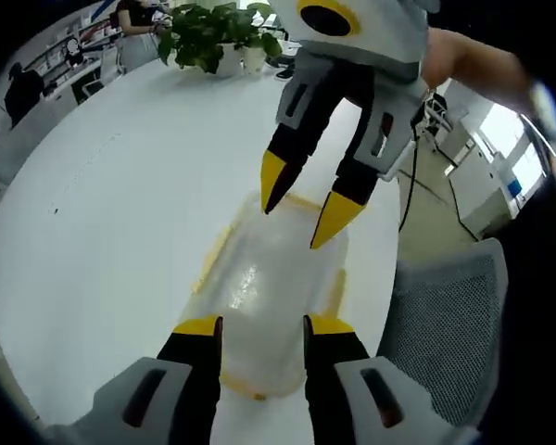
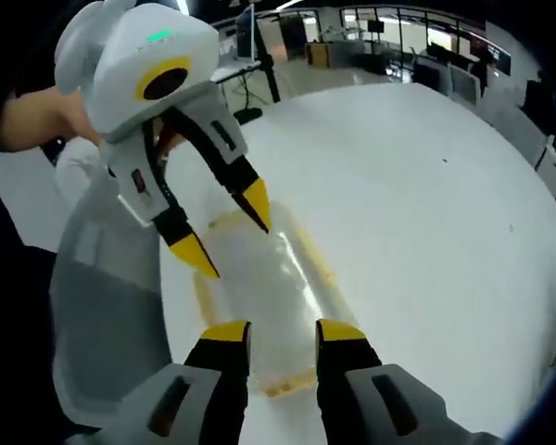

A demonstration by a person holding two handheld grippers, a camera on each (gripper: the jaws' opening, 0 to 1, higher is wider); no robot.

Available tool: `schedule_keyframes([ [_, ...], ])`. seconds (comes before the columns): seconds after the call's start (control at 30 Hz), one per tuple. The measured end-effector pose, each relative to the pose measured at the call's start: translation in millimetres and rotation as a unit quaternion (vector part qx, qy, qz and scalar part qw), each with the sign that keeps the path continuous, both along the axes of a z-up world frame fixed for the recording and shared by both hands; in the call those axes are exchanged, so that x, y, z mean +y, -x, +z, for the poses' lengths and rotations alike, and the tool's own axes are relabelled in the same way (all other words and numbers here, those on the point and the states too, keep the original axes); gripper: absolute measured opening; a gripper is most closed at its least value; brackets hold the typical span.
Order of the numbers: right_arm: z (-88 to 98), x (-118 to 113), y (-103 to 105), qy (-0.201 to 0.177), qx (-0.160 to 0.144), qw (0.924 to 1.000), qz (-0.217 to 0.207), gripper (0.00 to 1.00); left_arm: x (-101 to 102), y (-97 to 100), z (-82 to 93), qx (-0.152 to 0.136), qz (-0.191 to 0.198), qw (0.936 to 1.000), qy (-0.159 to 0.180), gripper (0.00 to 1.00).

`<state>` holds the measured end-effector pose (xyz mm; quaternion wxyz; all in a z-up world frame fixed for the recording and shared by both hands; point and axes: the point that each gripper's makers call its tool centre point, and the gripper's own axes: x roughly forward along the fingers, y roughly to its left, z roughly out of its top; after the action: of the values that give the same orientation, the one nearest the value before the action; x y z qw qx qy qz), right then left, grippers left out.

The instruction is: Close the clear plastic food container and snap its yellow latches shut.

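Note:
The clear plastic container (image 1: 269, 278) lies on the white table (image 1: 102, 204), with yellow latches along its sides and ends. My left gripper (image 1: 262, 326) is open, its jaws standing over the container's near end. My right gripper (image 1: 303, 199) reaches in from the far side, open, its yellow tips just above the far end. In the right gripper view the same container (image 2: 273, 278) sits past my open right gripper (image 2: 283, 332), and the left gripper (image 2: 228, 232) hangs open over its far end. I cannot tell whether the latches are snapped.
A potted plant (image 1: 218, 37) stands at the table's far edge. A grey mesh chair (image 1: 445, 315) (image 2: 102, 306) sits close to the table edge beside the container. People (image 1: 134, 19) and office desks are in the background.

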<state>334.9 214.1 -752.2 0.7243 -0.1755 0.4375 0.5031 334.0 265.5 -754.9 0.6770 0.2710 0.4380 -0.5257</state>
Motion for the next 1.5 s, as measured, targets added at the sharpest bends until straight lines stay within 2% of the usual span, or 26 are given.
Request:
schedule_keyframes([
  [0.47,0.7,19,3,-0.007,-0.002,0.9995,0.031,0.28,-7,0.0,1.5,-0.001,-0.018,0.9997,0.016,0.33],
  [0.57,-1.3,21,3,0.002,-0.003,0.9995,0.032,0.28,-9,1.5,2.7,-0.007,-0.033,0.9992,0.021,0.33],
  [0.87,-1.6,25,3,0.005,-0.008,0.9988,0.048,0.28,-14,4.4,-2.2,-0.003,-0.050,0.9986,0.019,0.33],
  [1.27,-4.8,25,3,0.011,-0.010,0.9983,0.056,0.28,-16,6.0,-4.2,-0.001,-0.054,0.9984,0.017,0.33],
  [1.5,-1.3,31,-3,0.004,-0.023,0.9984,0.052,0.28,-16,8.8,-5.2,-0.002,-0.063,0.9979,0.013,0.33],
])
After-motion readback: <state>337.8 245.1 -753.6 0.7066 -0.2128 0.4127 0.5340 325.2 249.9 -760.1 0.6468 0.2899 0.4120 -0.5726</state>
